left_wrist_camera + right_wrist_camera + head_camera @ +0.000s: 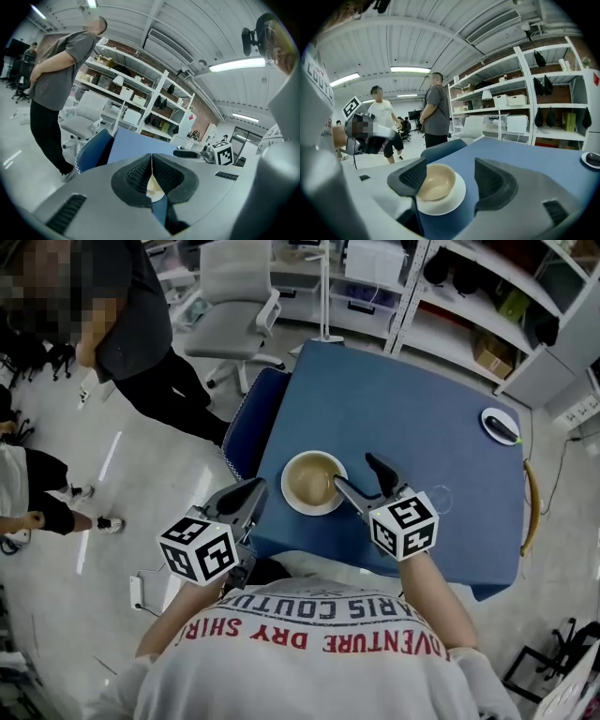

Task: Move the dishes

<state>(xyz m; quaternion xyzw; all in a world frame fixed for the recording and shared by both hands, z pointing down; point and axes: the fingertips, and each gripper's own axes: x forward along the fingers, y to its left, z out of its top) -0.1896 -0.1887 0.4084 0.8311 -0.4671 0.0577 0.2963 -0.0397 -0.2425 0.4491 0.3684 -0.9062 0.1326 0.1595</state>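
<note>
A beige bowl (312, 481) sits on a white plate (292, 504) near the front left of the blue table (422, 427). My right gripper (356, 472) is open just right of the bowl, with its left jaw close by the bowl's rim. In the right gripper view, the bowl (436, 180) and plate (452, 197) lie between the open jaws, toward the left one. My left gripper (246, 495) is shut with nothing in it, and hangs at the table's front left corner. In the left gripper view, its pads (140, 176) meet.
A small white dish (500, 425) with a dark object on it lies at the table's far right edge. A blue chair (246, 423) stands against the table's left side. A person (141, 324) and a white office chair (239, 287) are beyond. Shelves line the back.
</note>
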